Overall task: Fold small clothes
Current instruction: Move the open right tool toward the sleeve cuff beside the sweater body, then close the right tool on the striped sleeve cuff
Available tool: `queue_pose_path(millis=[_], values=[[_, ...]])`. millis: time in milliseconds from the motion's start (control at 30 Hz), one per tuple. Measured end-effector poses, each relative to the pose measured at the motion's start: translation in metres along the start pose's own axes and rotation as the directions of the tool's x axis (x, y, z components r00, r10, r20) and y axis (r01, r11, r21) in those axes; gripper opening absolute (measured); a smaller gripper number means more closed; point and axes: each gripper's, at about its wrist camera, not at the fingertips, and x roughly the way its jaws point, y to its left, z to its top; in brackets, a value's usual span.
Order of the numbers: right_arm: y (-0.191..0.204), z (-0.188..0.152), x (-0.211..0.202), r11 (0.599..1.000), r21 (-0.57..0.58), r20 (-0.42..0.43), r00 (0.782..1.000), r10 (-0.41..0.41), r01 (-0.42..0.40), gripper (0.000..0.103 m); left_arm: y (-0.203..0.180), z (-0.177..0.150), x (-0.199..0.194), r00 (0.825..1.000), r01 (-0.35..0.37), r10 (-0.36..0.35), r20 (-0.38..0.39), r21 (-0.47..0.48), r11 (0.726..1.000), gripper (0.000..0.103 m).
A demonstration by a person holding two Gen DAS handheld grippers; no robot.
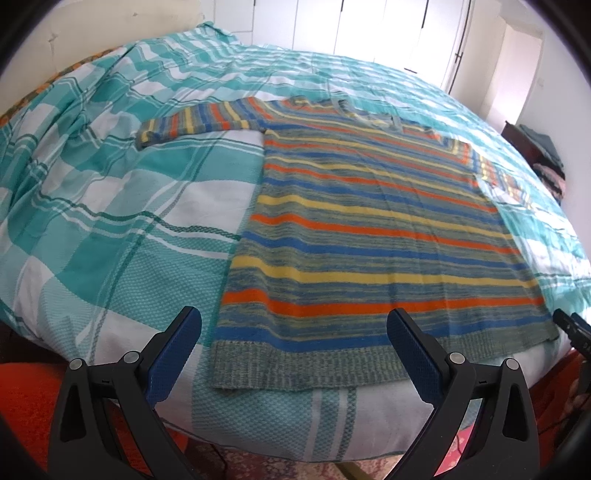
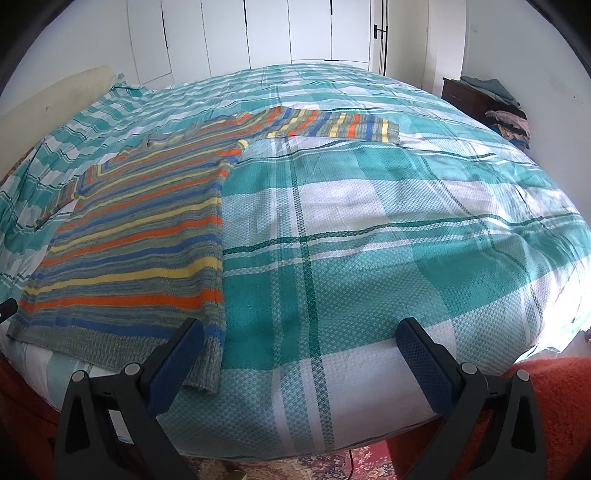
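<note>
Both cameras sit low at the near edge of the bed [image 1: 110,229], close to it, looking forward and slightly down across it toward the wardrobe [image 2: 266,33]. The left view has the sweater [image 1: 369,236] straight ahead and to its right. The right view sits further right, with the sweater [image 2: 140,229] on its left. Both share the sweater, the bedspread and the wardrobe wall.

Fuzzy knitted wool sweater [image 1: 369,236] on matt, waffle-textured woven cotton bedspread [image 2: 369,240]
</note>
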Motion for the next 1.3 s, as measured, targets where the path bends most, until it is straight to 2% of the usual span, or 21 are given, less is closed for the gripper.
queue_pose_path(millis=[400,567,633,767,867,933,1000,1067,1133,1300], values=[[0.001,0.001,0.000,1.000,0.007,0.002,1.000,0.007,-0.007,0.103,0.004,0.002,0.001,0.999,-0.053,0.053,-0.012,-0.010,0.999,0.101],[-0.001,0.001,-0.001,1.000,0.018,0.000,1.000,0.013,-0.013,0.103,0.006,0.003,0.001,0.999,-0.049,0.049,-0.015,-0.016,0.999,0.101],[-0.005,0.006,-0.004,0.998,0.045,-0.005,0.999,0.040,-0.040,0.103,0.007,0.003,-0.001,1.000,-0.030,0.030,-0.009,-0.031,0.999,0.101],[-0.035,0.045,-0.020,0.980,0.113,0.067,0.985,0.157,-0.164,0.103,0.012,0.008,-0.006,0.999,0.033,-0.031,0.020,-0.074,0.997,0.101],[-0.063,0.094,-0.023,0.977,0.095,0.120,0.977,0.177,-0.189,0.103,0.011,0.012,-0.006,0.998,0.049,-0.046,0.040,-0.082,0.995,0.101],[-0.084,0.123,-0.016,0.966,0.127,0.123,0.970,0.209,-0.224,0.103,0.011,0.015,-0.004,0.997,0.065,-0.061,0.047,-0.093,0.994,0.101],[-0.117,0.156,0.006,0.934,0.226,0.111,0.960,0.257,-0.276,0.102,0.010,0.017,-0.002,0.996,0.078,-0.074,0.048,-0.105,0.991,0.101],[-0.141,0.176,0.030,0.903,0.316,0.101,0.957,0.272,-0.290,0.101,0.008,0.018,0.001,0.996,0.086,-0.082,0.045,-0.105,0.991,0.101],[-0.166,0.195,0.062,0.873,0.395,0.077,0.957,0.279,-0.287,0.093,0.006,0.019,0.003,0.996,0.082,-0.078,0.047,-0.093,0.992,0.101],[-0.204,0.236,0.138,0.853,0.467,0.018,0.967,0.253,-0.232,0.076,0.000,0.020,0.014,0.997,0.068,-0.067,0.028,-0.068,0.995,0.101]])
